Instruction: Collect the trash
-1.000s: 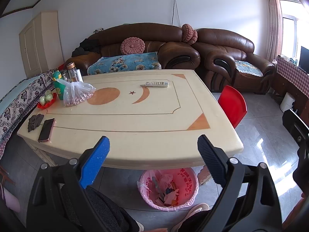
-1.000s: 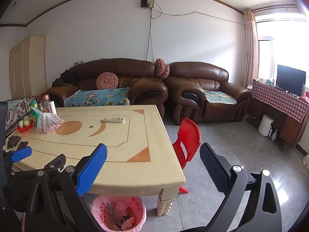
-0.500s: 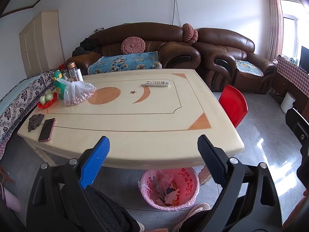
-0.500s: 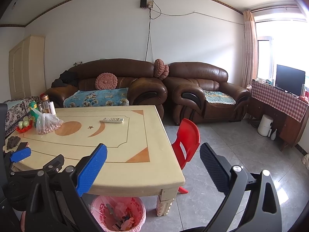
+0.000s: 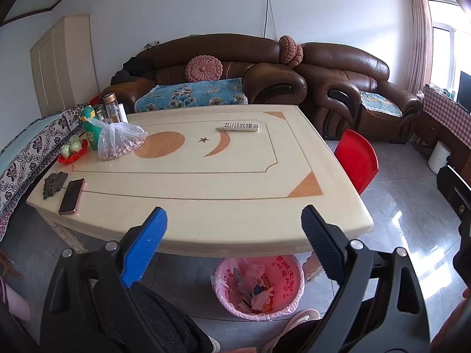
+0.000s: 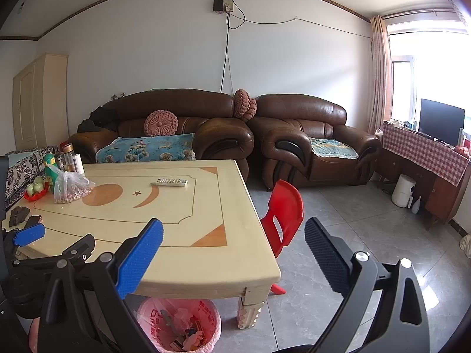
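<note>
The left gripper (image 5: 234, 226) hangs with its jaws released and wide apart, nothing between them; through the gap shows the near edge of the cream bench (image 5: 206, 176). Below that gap, under the bench edge on the floor, stands the pink trash bin (image 5: 287, 276), lined with a pink bag and holding scraps of paper and wrappers whose kinds are too small to tell. Beyond the jaws, far across the bench, a white remote control (image 5: 240, 126) lies flat. Off past the blue left pad, near the bench's left end, a phone (image 5: 71, 196) lies face up just beside a dark crumpled object (image 5: 54, 183), which may be a cloth. Farther out on that side sit a clear plastic bag (image 5: 119, 141) of small reddish pieces, a green bottle (image 5: 89, 129) and a red dish (image 5: 73, 156) of pale fruit. Right of the black pad a red plastic chair (image 5: 357, 158) stands against the bench side.

The right gripper (image 6: 232, 241) is likewise released, jaws spread and empty, the bench corner and the chair framed between them. The bin sits below its blue pad, partly hidden behind the gripper body. The left gripper's blue tip shows at that view's left edge.
</note>
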Tool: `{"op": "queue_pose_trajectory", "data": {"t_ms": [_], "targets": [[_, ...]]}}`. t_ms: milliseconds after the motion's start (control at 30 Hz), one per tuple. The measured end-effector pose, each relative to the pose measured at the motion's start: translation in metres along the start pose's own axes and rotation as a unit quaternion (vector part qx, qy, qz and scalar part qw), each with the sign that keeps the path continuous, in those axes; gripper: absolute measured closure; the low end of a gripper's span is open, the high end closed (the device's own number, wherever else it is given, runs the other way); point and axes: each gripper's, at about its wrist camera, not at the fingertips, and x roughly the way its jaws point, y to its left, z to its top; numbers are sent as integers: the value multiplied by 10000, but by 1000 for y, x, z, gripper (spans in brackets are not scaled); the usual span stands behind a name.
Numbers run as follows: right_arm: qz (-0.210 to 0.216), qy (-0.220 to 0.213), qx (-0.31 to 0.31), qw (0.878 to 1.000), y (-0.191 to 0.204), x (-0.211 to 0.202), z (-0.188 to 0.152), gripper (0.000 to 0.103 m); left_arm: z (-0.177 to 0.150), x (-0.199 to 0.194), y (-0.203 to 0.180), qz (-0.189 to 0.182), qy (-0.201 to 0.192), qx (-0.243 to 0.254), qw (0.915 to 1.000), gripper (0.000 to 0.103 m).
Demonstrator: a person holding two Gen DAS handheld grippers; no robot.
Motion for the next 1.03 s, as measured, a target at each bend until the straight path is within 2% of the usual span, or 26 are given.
{"op": "queue_pose_trajectory", "data": {"t_ms": [367,1033], "targets": [[-26,14,11,10000,-3,3,-1,8,1,2,2,86,-8,8,10000,9],[-50,38,9,10000,-2,4,-2,8,1,4,0,-46,71,145,9999,9]]}}
